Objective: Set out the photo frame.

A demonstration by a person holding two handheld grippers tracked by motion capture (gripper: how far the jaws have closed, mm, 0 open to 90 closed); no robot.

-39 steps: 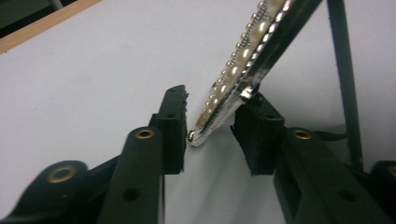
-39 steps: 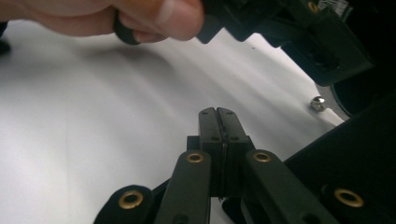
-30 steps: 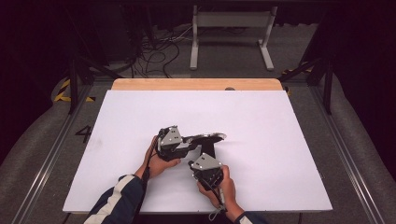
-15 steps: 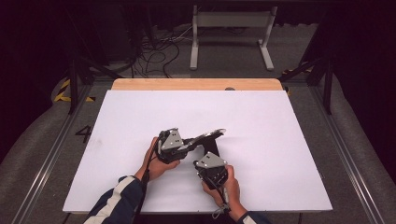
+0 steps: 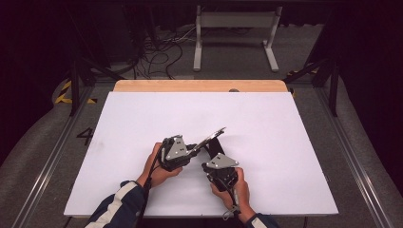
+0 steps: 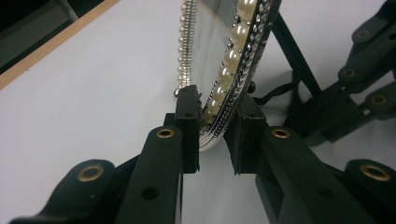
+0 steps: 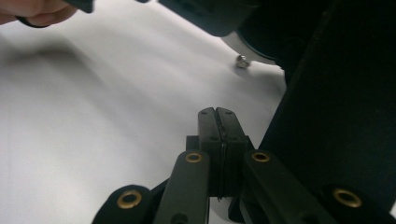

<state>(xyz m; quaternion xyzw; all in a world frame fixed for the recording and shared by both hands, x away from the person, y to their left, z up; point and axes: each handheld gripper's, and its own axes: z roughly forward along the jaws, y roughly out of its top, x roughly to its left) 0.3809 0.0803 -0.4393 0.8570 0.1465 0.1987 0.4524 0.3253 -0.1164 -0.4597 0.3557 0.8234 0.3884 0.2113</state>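
Observation:
A small oval mirror (image 5: 210, 138) with a rim of pearls and silver beading (image 6: 232, 44) is tilted up off the white table. My left gripper (image 5: 196, 148) holds its near edge. In the left gripper view the jaws (image 6: 217, 126) have just been closing and both pads press on the rim. The mirror's black stand (image 6: 299, 65) slopes down behind it. My right gripper (image 5: 212, 153) points up at that stand from the near side. Its pads (image 7: 217, 122) are shut flat together with nothing between them, beside the mirror's dark back (image 7: 336, 116).
The white tabletop (image 5: 285, 123) spreads wide on all sides, with a wooden strip (image 5: 199, 86) along its far edge. A small silver stud (image 7: 241, 60) shows under the mirror. Metal rails flank the table, and cables and a white frame stand on the floor beyond.
The left gripper's jaws have closed in on the mirror's rim, and the mirror's far end has tipped slightly higher. Both hands have stayed almost where they were.

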